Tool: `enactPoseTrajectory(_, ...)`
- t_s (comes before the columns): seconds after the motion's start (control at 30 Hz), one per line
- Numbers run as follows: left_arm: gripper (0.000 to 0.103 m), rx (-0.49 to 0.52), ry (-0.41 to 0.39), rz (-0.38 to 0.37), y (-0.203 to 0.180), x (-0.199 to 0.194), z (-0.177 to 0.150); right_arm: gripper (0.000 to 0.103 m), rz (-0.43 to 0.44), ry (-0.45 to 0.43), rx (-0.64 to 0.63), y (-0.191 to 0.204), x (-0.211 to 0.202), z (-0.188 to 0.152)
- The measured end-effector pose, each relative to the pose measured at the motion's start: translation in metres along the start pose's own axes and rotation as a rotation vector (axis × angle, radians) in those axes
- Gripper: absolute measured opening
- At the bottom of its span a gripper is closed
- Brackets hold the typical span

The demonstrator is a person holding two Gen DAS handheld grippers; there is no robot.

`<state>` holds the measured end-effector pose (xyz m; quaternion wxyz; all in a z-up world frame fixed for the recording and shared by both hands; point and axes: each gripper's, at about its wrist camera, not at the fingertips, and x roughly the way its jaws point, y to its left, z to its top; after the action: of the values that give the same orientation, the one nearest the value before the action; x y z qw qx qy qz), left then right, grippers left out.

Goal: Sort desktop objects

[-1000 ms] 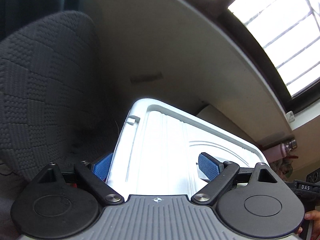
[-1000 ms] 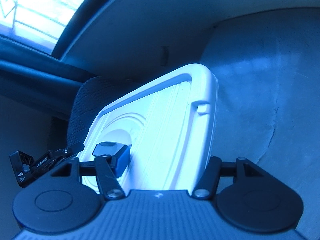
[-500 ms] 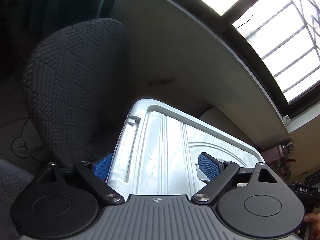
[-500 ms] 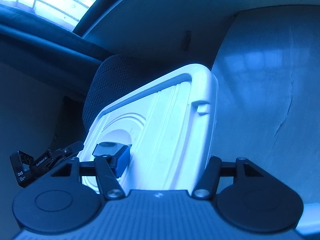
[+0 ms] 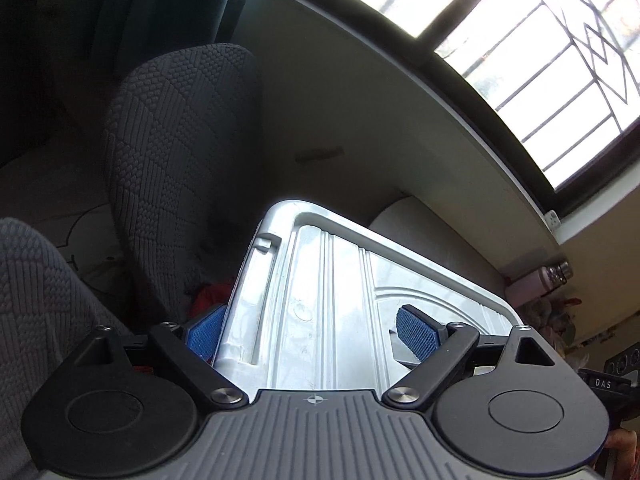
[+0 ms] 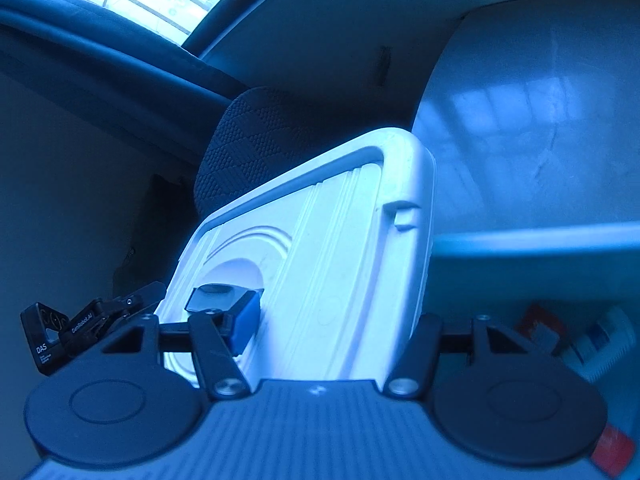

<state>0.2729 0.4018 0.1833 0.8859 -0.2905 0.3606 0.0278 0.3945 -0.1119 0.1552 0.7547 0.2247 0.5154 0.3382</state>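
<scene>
Window (image 5: 540,40) ahead; chair (image 5: 176,160) left of my left hand-held gripper (image 5: 316,330); both hand-held grippers clamp the lid (image 5: 332,300).

Counts: 1 white plastic lid (image 5: 332,300), 2 grippers on it – left gripper (image 5: 316,328) & right gripper (image 6: 340,320), each w/ 2 fingers. 2 dark knit cushions in the left-wrist view: 1 upright cushion (image 5: 176,152), 1 nearer cushion (image 5: 36,304). Also 1 window (image 5: 560,52), 1 pink bottle (image 5: 536,280) & 1 red item (image 5: 210,294) by the lid's edge
</scene>
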Motion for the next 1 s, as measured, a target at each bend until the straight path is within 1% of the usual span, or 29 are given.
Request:
enactPoseTrajectory(0.1, 0.091, 0.020, -0.016, -0.004, -0.013, -0.022, -0.029, 0.061, 0.005, -0.019, -0.012, -0.003, -0.024, -0.024)
enactPoseTrajectory(0.23, 0.091, 0.030, -0.035, -0.019, -0.026, -0.055, -0.076, 0.061, 0.008, -0.049, -0.032, -0.004, -0.055, -0.062)
enactPoseTrajectory(0.5, 0.091, 0.062, -0.035, -0.045, -0.052, -0.117, -0.191, 0.061, -0.002, -0.091, -0.016, -0.018, -0.117, -0.169)
enactPoseTrajectory(0.67, 0.091, 0.081, -0.022, -0.068, -0.074, -0.155, -0.255, 0.061, -0.009, -0.117, 0.004, -0.028, -0.158, -0.235)
enactPoseTrajectory(0.8, 0.091, 0.097, -0.016, -0.073, -0.083, -0.179, -0.296, 0.061, 0.000, -0.124, 0.023, -0.040, -0.183, -0.277)
enactPoseTrajectory(0.87, 0.091, 0.102, -0.017, -0.066, -0.085, -0.190, -0.315, 0.061, 0.004, -0.125, 0.032, -0.043, -0.190, -0.292)
enactPoseTrajectory(1.0, 0.091, 0.103, -0.020, -0.069, -0.085, -0.208, -0.341, 0.061, 0.014, -0.134, 0.040, -0.048, -0.205, -0.320)
